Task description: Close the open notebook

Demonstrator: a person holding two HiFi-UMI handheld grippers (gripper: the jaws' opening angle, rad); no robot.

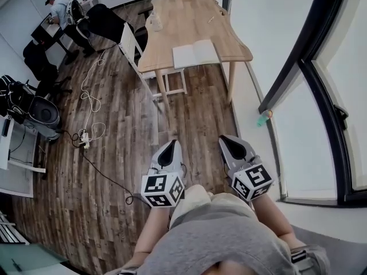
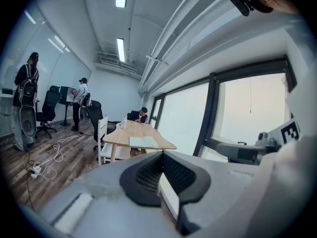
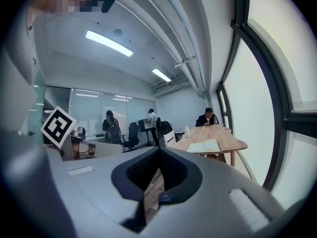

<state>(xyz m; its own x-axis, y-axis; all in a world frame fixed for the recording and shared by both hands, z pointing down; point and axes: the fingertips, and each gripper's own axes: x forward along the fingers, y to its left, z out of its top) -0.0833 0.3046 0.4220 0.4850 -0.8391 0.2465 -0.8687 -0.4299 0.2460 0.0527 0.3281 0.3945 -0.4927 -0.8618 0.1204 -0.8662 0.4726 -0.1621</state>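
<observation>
The open notebook [image 1: 195,54] lies flat with its white pages up at the near end of a light wooden table [image 1: 183,22], far ahead of me across the floor. It also shows small in the left gripper view as the notebook [image 2: 143,142] and in the right gripper view as the notebook [image 3: 204,146]. My left gripper [image 1: 171,145] and right gripper [image 1: 226,140] hang side by side over the wooden floor, well short of the table, pointing toward it. Both have their jaws together with nothing between them, as at the left gripper [image 2: 162,155] and right gripper [image 3: 159,150].
A white chair [image 1: 135,47] stands at the table's left side and a clear bottle [image 1: 153,20] on the tabletop. A cable and power strip [image 1: 84,137] trail over the floor at left. A green bottle [image 1: 262,118] lies by the window wall at right. A person [image 1: 59,7] stands at a far desk.
</observation>
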